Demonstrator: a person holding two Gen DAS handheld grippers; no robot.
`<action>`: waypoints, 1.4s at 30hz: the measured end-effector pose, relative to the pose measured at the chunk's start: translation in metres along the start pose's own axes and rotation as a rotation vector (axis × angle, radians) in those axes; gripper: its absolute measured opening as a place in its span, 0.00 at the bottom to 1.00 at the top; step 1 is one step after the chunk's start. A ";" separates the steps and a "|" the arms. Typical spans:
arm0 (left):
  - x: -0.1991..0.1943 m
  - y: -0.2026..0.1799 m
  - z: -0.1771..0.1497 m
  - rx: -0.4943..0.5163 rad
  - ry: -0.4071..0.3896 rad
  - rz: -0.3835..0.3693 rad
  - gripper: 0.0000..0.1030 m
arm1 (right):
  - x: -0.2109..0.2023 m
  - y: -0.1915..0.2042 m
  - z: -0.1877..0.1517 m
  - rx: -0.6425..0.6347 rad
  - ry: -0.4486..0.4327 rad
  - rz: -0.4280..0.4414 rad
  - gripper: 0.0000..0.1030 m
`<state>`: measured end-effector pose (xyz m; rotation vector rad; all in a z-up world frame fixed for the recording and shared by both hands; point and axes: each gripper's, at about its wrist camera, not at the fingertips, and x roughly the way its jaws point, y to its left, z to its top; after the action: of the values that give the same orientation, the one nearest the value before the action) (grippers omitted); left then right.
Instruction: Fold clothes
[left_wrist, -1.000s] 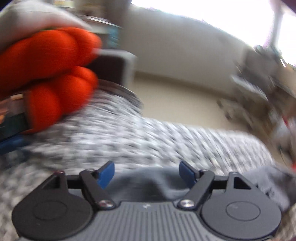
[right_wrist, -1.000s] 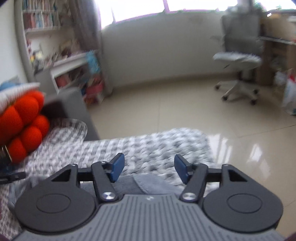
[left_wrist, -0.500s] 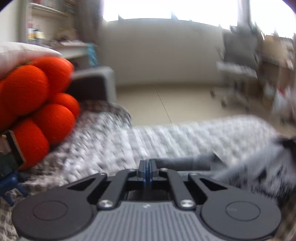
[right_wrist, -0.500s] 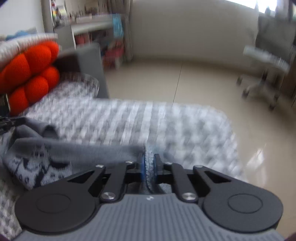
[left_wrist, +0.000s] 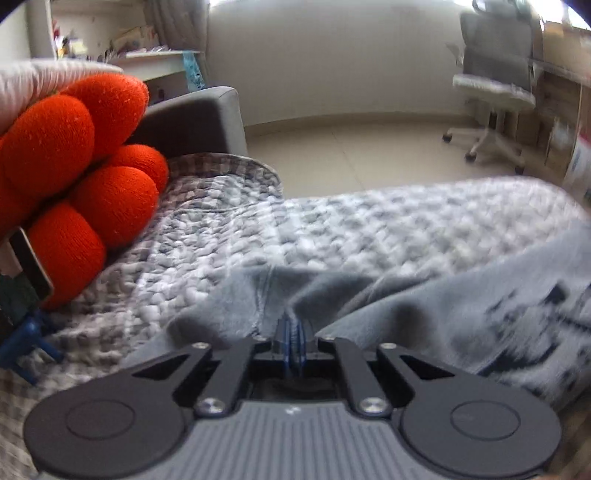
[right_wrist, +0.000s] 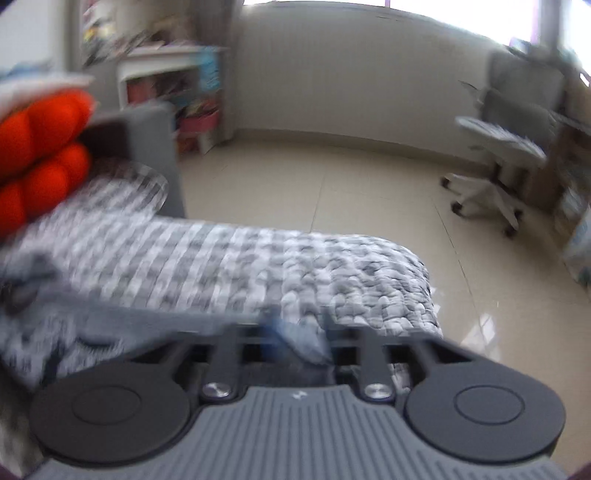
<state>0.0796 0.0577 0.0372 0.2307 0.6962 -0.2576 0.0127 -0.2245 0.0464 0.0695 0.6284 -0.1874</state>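
Left jaws: the left gripper (left_wrist: 291, 338) is clamping a fold of the grey garment (left_wrist: 443, 295).
Right jaws: the right gripper (right_wrist: 295, 341) is opening, cloth between.
Handling: probably soft, light, limp; take edges or corners.
Surface: quilted bed cover (left_wrist: 369, 221).

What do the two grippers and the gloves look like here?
Both grippers are the same: a grey ribbed body, two round black discs at the sides, black linkage arms with silver screws, and blue finger pads. Left gripper, right gripper (blurred). Each view shows a glove at the left edge with bright orange fingers and a white knit cuff. No cables show.
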 end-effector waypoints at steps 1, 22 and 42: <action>0.000 -0.002 0.000 0.009 -0.002 -0.004 0.05 | 0.003 -0.003 0.001 0.025 -0.007 0.007 0.70; -0.023 0.015 0.001 -0.177 -0.080 0.086 0.04 | -0.088 0.009 0.006 -0.033 -0.176 0.096 0.10; -0.018 0.050 -0.004 -0.176 -0.011 0.017 0.53 | -0.087 -0.014 -0.002 0.033 -0.093 0.334 0.44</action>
<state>0.0792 0.1089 0.0526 0.0673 0.7015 -0.1803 -0.0605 -0.2248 0.0957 0.1952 0.5123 0.1215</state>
